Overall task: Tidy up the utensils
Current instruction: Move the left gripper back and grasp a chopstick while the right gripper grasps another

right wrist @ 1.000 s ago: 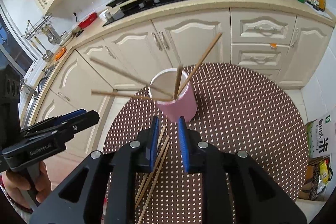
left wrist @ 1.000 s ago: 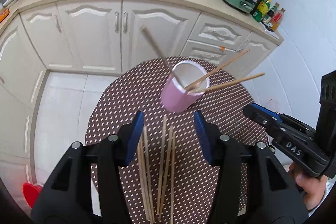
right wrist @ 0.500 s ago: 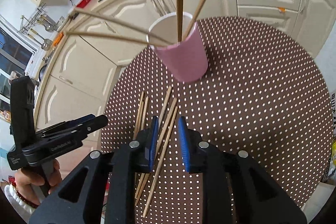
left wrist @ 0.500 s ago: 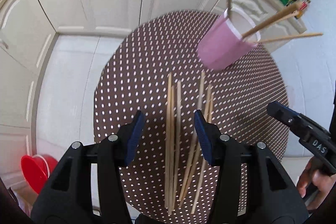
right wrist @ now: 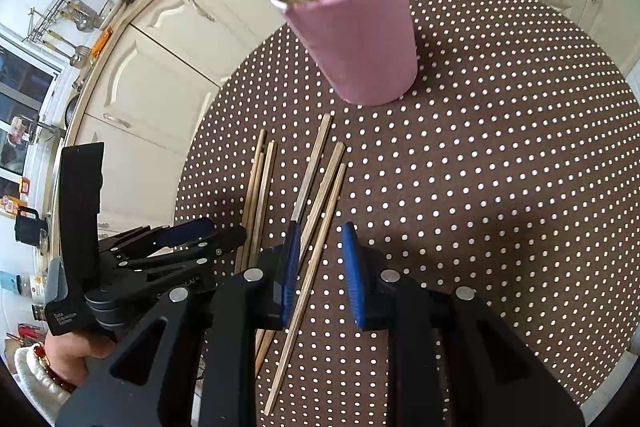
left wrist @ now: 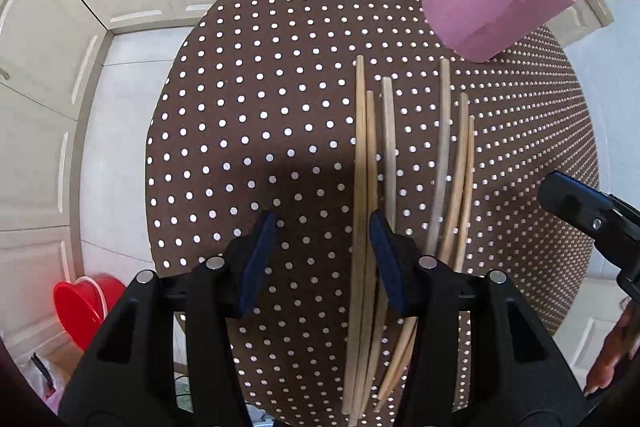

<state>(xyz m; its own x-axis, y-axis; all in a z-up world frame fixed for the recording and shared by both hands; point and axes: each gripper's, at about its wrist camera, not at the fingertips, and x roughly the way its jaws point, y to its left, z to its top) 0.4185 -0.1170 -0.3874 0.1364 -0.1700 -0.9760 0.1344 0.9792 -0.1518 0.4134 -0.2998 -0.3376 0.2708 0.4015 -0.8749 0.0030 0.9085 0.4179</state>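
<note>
Chopsticks (left wrist: pixel 366 163) lie loose in a fan on the dotted round table (left wrist: pixel 256 99), six or so, tips toward the pink cup (left wrist: pixel 492 7) near the far edge, where four already stand splayed. My left gripper (left wrist: pixel 322 259) hangs spread wide over the leftmost pair, straddling them so I judge a squeeze would catch those. My right gripper (right wrist: pixel 320 267) is parted too, holding nothing, poised over the rightmost sticks (right wrist: pixel 324 203), apart from the left's so they don't collide.
</note>
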